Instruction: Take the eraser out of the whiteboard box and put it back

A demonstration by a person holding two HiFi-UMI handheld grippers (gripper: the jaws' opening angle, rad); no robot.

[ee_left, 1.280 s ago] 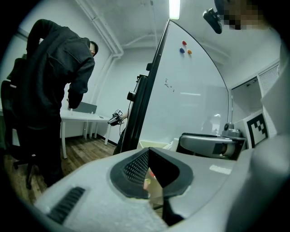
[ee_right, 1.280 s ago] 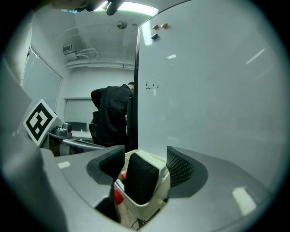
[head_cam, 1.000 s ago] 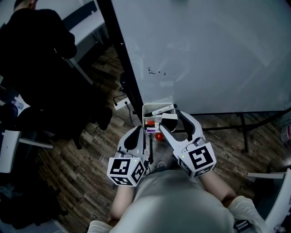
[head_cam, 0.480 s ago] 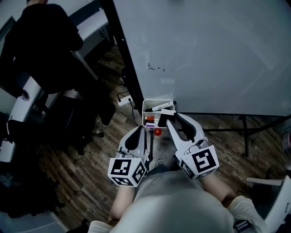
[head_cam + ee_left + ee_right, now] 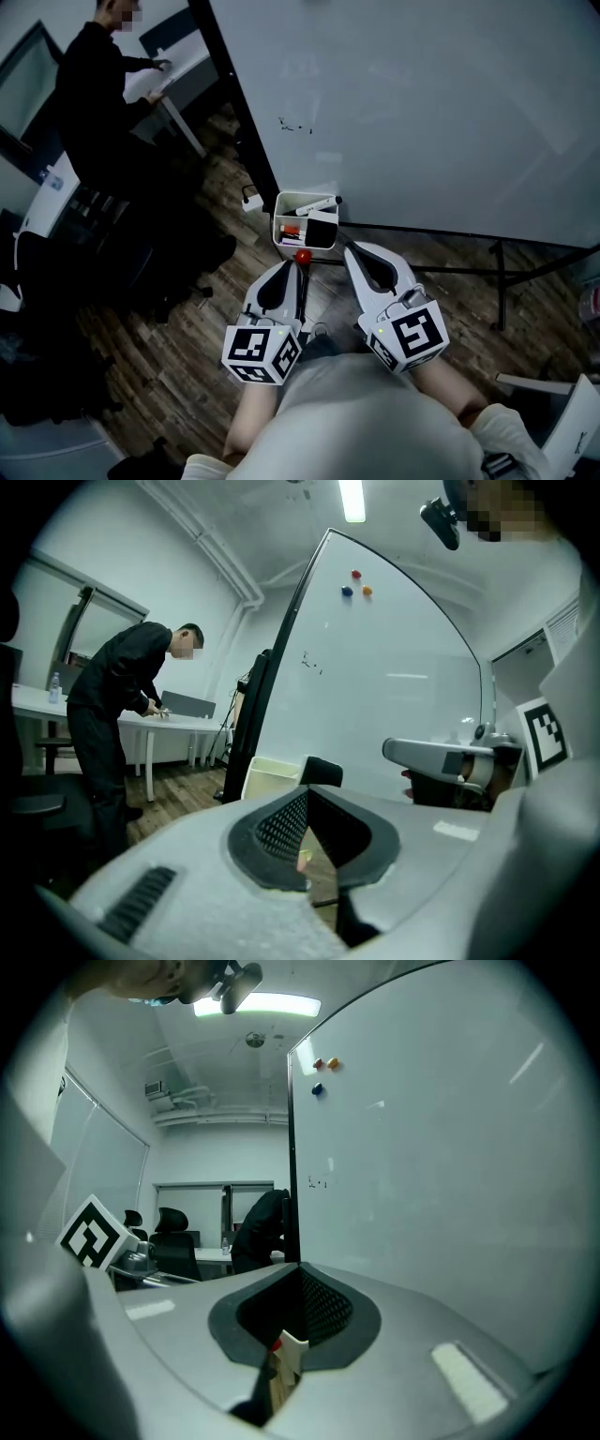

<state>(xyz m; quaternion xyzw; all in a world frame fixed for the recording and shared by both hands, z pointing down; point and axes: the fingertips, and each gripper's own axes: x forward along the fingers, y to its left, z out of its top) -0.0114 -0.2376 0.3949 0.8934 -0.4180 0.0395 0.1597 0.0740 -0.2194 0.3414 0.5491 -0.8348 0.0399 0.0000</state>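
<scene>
A white whiteboard box (image 5: 287,231) hangs at the board's lower edge and holds markers and the black eraser (image 5: 322,228), which stands upright in it. My right gripper (image 5: 349,249) sits just short of the box with its jaws shut and nothing between them. To its left, my left gripper (image 5: 300,270) is also shut and empty, below the box. In the left gripper view the cream box (image 5: 267,775) and the eraser (image 5: 322,772) show beyond the left gripper (image 5: 307,791). The right gripper view has the right gripper (image 5: 300,1271) pointing along the whiteboard (image 5: 441,1176).
The whiteboard (image 5: 422,103) fills the upper right, with its black post (image 5: 239,112) and stand bar (image 5: 450,272) over the wood floor. A small red round thing (image 5: 303,255) sits under the box. A person in black (image 5: 103,84) leans over a desk at the upper left.
The right gripper's jaws, open around the eraser in the box a second ago, have closed and pulled back empty. Both grippers now sit farther from the box.
</scene>
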